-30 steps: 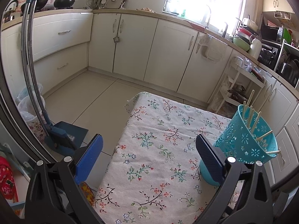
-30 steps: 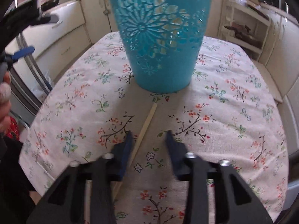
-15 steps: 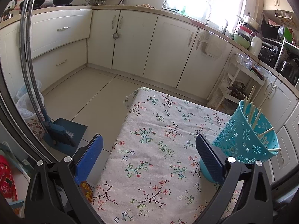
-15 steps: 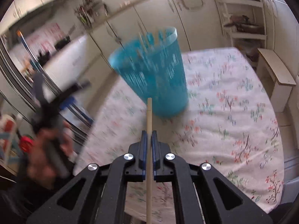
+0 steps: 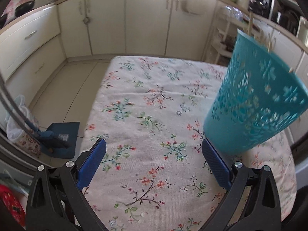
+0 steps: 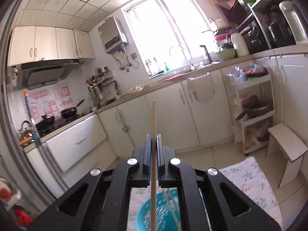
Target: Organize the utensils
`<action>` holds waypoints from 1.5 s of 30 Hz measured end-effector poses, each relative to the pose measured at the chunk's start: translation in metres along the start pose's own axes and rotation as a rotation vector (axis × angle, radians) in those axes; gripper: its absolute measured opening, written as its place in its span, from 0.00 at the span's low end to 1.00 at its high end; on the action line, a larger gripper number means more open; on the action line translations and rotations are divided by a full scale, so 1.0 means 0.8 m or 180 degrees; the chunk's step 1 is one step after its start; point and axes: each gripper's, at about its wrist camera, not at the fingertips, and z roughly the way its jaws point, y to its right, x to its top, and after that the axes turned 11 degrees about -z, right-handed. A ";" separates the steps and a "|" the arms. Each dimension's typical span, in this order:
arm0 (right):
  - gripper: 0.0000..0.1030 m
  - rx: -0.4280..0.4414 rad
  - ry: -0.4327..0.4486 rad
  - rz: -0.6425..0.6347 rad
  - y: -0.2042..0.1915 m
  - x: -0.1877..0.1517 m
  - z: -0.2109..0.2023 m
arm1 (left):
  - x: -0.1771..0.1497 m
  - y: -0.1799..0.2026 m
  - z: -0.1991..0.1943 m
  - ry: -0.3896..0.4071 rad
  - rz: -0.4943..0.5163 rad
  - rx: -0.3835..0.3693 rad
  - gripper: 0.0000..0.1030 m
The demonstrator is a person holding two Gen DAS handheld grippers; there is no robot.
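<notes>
A teal perforated utensil basket [image 5: 256, 104] stands at the right of the floral tablecloth [image 5: 154, 119], with several wooden chopsticks [image 5: 250, 22] sticking out of its top. My left gripper [image 5: 154, 159] is open and empty, low over the cloth, the basket just beyond its right finger. My right gripper [image 6: 153, 144] is shut on a wooden chopstick [image 6: 153, 127], held high and pointing up at the kitchen. The chopstick's lower end hangs over the basket's open mouth [image 6: 154, 213], seen from above below the gripper.
White cabinets [image 5: 134, 19] and a counter run behind the table. A blue dustpan [image 5: 59, 136] and a bagged bin [image 5: 17, 115] stand on the floor at left. A white shelf cart [image 6: 254, 113] and a small stool [image 6: 286, 150] stand at right.
My right gripper closed on the chopstick that lay on the cloth, lifted it and tilted it upright above the basket. My left gripper moved closer to the table and basket.
</notes>
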 end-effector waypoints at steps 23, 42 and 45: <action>0.51 -0.0446 -0.0448 0.0043 0.136 -0.096 -0.111 | -0.016 0.034 0.070 -0.0238 0.0385 0.0085 0.93; 0.59 -0.0156 -0.1756 0.1437 0.223 -0.206 -0.051 | -0.018 0.033 0.071 -0.0233 0.0388 0.0079 0.93; 0.60 -0.0146 -0.1818 0.1524 0.230 -0.213 -0.050 | -0.018 0.033 0.071 -0.0232 0.0389 0.0078 0.93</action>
